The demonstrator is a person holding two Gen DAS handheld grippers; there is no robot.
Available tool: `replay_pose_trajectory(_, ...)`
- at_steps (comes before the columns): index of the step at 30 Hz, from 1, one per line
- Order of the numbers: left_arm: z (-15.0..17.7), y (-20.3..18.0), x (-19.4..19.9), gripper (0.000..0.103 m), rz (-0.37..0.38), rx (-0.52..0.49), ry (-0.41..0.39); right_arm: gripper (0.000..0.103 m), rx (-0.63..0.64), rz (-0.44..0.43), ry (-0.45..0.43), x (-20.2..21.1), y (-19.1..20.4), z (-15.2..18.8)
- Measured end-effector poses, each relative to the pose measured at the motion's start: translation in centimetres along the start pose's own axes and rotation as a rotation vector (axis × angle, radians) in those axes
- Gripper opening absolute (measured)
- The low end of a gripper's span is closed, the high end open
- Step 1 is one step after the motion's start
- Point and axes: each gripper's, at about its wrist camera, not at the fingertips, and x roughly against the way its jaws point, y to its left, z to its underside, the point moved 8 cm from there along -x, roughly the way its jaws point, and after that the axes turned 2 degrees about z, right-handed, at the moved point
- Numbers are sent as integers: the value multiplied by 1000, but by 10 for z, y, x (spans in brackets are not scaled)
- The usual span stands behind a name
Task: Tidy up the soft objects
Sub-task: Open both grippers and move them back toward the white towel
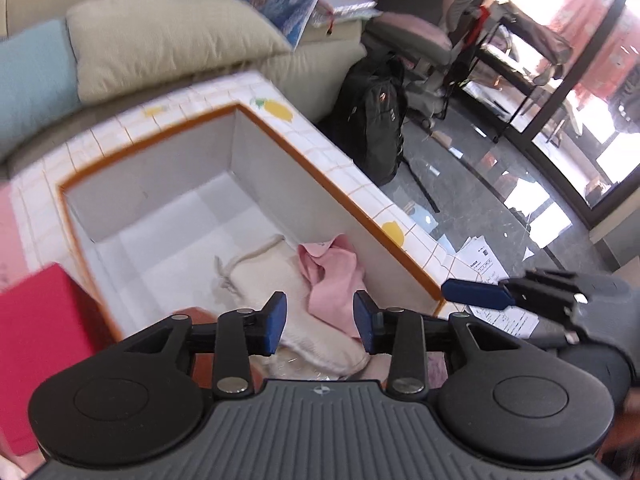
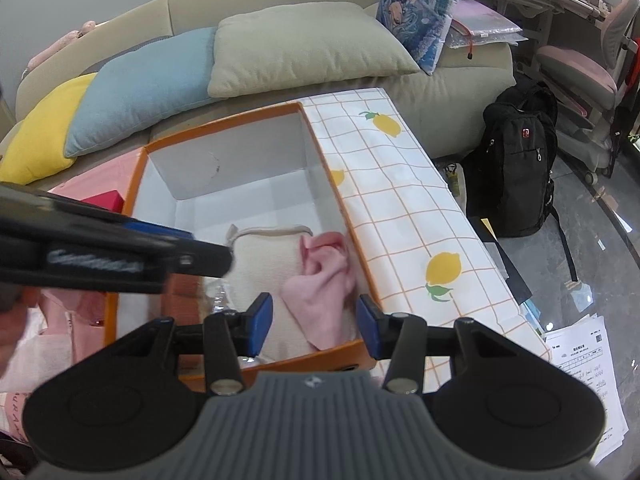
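My left gripper (image 1: pixel 320 322) hung over the near end of the orange-rimmed storage box (image 1: pixel 280 132), its jaws partly open with nothing between them; the blue pads (image 1: pixel 276 320) pressed on nothing. My right gripper (image 2: pixel 316 328) hovered just beside it over the same end, jaws likewise partly apart and empty. In the right wrist view the left gripper crossed the frame from the left edge, its tip above the cream cloth.

Inside the box, at the near end, lay a cream drawstring pouch (image 2: pixel 264 264), flat on the white floor of the box, with its cord looped at the far side. A crumpled pink cloth (image 2: pixel 324 276) lay on top of the pouch's right part, against the right wall. The far half of the box was bare.

The box had a white checked cover with lemons (image 2: pixel 400 208) along its right side. Beyond it stood a sofa (image 2: pixel 460 84) bearing beige (image 2: pixel 304 48), blue (image 2: pixel 140 92) and yellow cushions (image 2: pixel 40 140). A black backpack (image 2: pixel 516 160) stood on the floor to the right.
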Motion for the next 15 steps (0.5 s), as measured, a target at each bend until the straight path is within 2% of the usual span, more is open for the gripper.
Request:
replay_pose_trajectory(2, 4, 1, 18, 44, -9, -34, -33, 50, 2, -6, -5, 5, 8, -1)
replay_pose_trajectory(6, 20, 10, 57, 44, -21, -61, -90, 50, 4, -46, -34, 17, 31, 0)
replay_pose_trajectory(9, 35, 22, 85, 44, -68, -79, -136, 50, 7, -102, -55, 27, 58, 4)
replay_pose_trajectory(15, 70, 55, 127, 44, -163, -10, -182, 53, 5, -222, -66, 36, 124, 16)
